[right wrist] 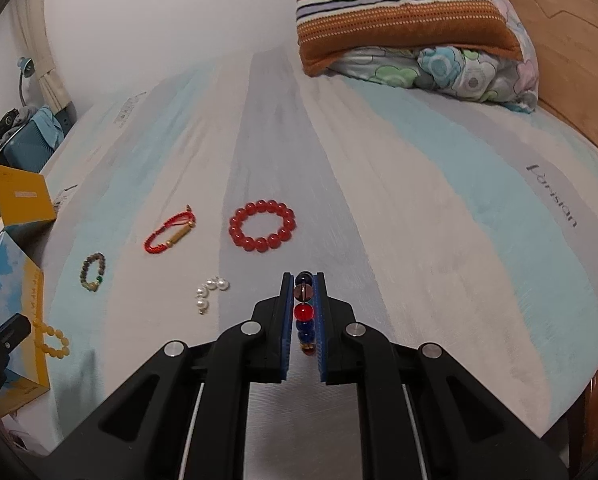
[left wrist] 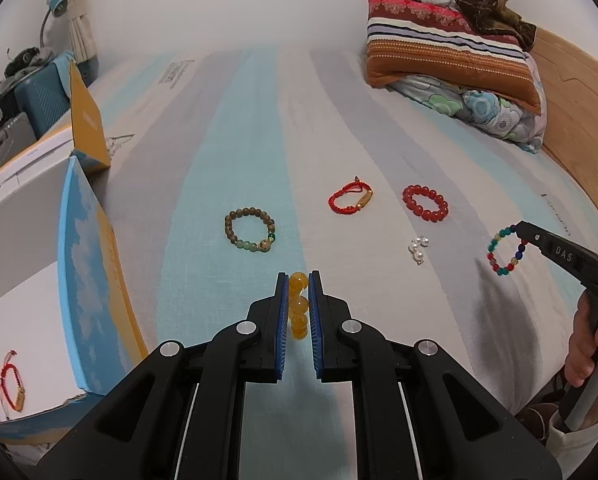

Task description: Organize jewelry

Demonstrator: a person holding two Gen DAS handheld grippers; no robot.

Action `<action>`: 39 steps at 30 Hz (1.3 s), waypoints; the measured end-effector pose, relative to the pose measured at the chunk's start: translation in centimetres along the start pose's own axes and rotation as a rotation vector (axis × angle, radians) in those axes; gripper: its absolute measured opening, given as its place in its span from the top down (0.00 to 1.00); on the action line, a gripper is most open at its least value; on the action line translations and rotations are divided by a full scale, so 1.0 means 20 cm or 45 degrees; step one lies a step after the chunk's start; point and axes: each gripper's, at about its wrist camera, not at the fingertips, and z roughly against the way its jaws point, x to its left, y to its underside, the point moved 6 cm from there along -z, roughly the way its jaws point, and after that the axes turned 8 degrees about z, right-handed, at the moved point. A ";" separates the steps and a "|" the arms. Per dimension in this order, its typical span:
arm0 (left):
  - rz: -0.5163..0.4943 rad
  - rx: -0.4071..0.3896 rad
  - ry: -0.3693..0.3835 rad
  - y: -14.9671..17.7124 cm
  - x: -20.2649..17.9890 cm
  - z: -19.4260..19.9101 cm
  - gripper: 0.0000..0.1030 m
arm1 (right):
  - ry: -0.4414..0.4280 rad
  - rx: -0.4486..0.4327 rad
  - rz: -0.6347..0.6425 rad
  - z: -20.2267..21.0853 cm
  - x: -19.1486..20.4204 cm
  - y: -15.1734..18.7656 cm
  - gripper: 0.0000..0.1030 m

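My left gripper [left wrist: 298, 280] is shut on a yellow bead bracelet [left wrist: 297, 308], held above the bed; that bracelet also shows in the right wrist view [right wrist: 53, 340]. My right gripper [right wrist: 303, 280] is shut on a multicolour bead bracelet [right wrist: 304, 314], which hangs from it in the left wrist view [left wrist: 505, 250]. On the sheet lie a brown bead bracelet [left wrist: 251, 230], a red cord bracelet [left wrist: 349, 200], a red bead bracelet [left wrist: 425, 203] and a pearl piece [left wrist: 418, 249]. An open white box [left wrist: 27, 320] at the left holds another red cord bracelet [left wrist: 13, 380].
The striped bed sheet [left wrist: 259, 140] spreads ahead. Pillows and a folded quilt [left wrist: 451, 60] are stacked at the far right by the wooden headboard [left wrist: 571, 92]. A yellow box lid [left wrist: 87, 120] stands at the left edge, with clutter beyond it.
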 end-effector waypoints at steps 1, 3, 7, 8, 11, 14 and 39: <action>0.001 -0.003 0.000 0.00 0.00 0.01 0.91 | 0.000 -0.004 0.004 0.01 0.01 -0.01 0.91; 0.001 -0.007 0.004 -0.02 0.01 0.03 0.91 | -0.002 -0.010 0.012 0.03 0.03 -0.02 0.91; 0.003 -0.025 0.001 -0.04 0.03 0.07 0.91 | -0.005 -0.022 0.033 0.07 0.09 -0.03 0.91; 0.006 -0.028 -0.001 -0.05 0.04 0.08 0.91 | -0.008 -0.026 0.040 0.08 0.10 -0.04 0.91; 0.009 -0.037 -0.009 -0.06 0.07 0.13 0.91 | -0.018 -0.037 0.053 0.11 0.15 -0.06 0.91; 0.013 -0.051 -0.017 -0.07 0.11 0.18 0.91 | -0.034 -0.054 0.070 0.16 0.23 -0.09 0.91; 0.181 -0.208 -0.136 -0.18 0.72 0.68 0.91 | -0.205 -0.166 0.316 0.47 1.14 -0.23 0.91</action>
